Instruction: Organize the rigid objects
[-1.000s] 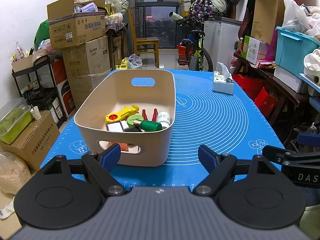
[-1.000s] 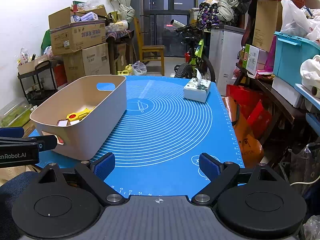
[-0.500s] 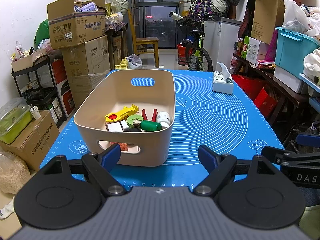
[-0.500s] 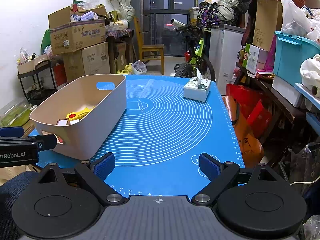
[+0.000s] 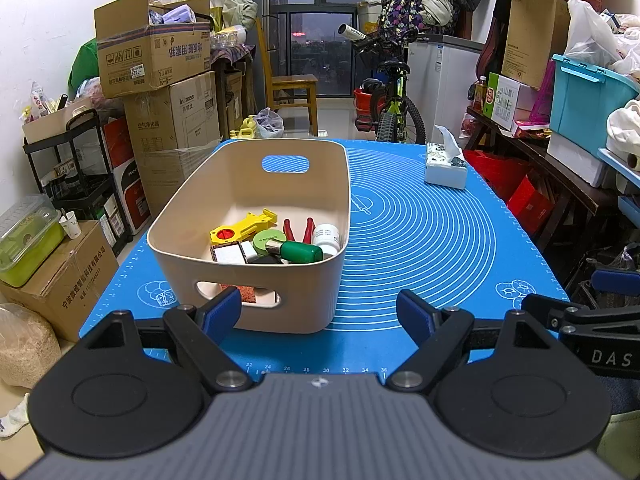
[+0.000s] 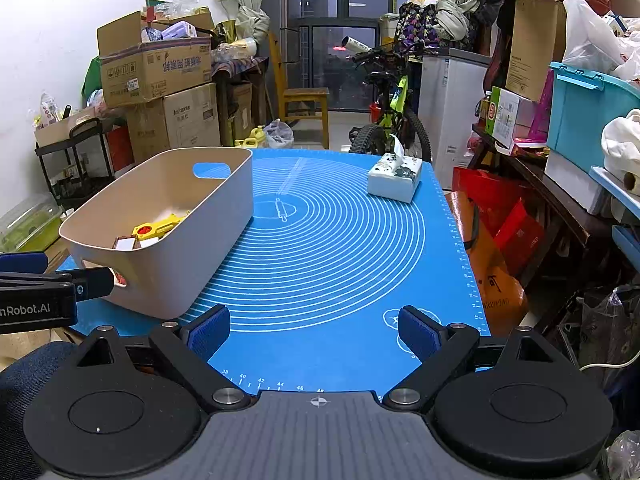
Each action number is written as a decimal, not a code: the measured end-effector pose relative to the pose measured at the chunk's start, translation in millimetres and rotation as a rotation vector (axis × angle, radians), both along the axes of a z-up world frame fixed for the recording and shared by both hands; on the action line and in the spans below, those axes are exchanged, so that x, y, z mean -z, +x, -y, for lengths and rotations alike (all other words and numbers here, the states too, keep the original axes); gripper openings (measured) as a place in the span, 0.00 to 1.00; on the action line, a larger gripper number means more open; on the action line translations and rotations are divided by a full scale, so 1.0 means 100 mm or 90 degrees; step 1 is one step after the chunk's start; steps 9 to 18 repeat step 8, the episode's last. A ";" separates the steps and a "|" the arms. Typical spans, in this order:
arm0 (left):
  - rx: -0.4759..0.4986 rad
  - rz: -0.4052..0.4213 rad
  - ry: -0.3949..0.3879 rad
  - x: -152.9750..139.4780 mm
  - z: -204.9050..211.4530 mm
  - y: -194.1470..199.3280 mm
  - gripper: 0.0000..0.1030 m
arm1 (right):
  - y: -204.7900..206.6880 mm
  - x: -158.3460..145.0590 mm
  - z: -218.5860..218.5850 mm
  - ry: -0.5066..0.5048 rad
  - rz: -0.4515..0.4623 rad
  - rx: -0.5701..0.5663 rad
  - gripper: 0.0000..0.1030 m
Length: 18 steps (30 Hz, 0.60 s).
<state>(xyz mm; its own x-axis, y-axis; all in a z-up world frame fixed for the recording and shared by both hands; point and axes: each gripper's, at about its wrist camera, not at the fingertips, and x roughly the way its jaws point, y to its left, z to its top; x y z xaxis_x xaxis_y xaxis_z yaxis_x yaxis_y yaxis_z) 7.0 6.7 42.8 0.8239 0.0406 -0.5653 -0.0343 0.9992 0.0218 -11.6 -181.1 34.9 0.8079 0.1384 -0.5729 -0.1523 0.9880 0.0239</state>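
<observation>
On the mat: a beige plastic bin (image 5: 256, 280) with rounded corners and a cut-out handle slot in each end wall sat on the left part of a blue baking mat (image 5: 420, 240) printed with white rings.
Bin contents: a flat yellow plastic tool (image 5: 244, 227) with a red disc, a round green lid (image 5: 267, 239), a green cylinder (image 5: 301, 252) lying on its side, a white jar (image 5: 326, 236), two red handles (image 5: 298, 230) side by side, and a small flat card (image 5: 229, 254) with a dark border; a reddish patterned piece showed through the near slot, too hidden to identify.
Textures: the bin walls looked smooth and matte; the mat was flat with ruler marks along its near edge.
Other container: a white tissue box (image 5: 445, 168) stood near the mat's far right corner, one tissue sticking up, well apart from the bin.
Left claw (image 5: 320, 316): wide open, nothing between its blue pads, hanging over the mat's near edge; the bin's near wall lay just ahead, beside its left finger (image 5: 221, 312).
Right claw (image 6: 316, 330): wide open and empty, over bare mat; the bin (image 6: 180, 240) lay ahead and to its left, not touching.
Edge of views: each claw's black arm showed at the side of the other's camera.
Surroundings: stacked cardboard boxes (image 5: 160, 80), a bicycle (image 5: 394, 112) and a wooden chair (image 5: 292, 88) stood beyond the table.
</observation>
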 end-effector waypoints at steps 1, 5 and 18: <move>0.000 0.000 0.000 0.00 0.00 0.00 0.82 | 0.00 0.00 0.00 0.000 0.000 0.000 0.89; 0.000 0.000 0.000 0.00 0.00 0.00 0.82 | 0.00 0.00 0.00 0.000 0.000 0.000 0.89; 0.000 -0.001 -0.001 0.00 0.00 0.00 0.82 | 0.00 0.00 0.00 0.000 0.000 0.001 0.89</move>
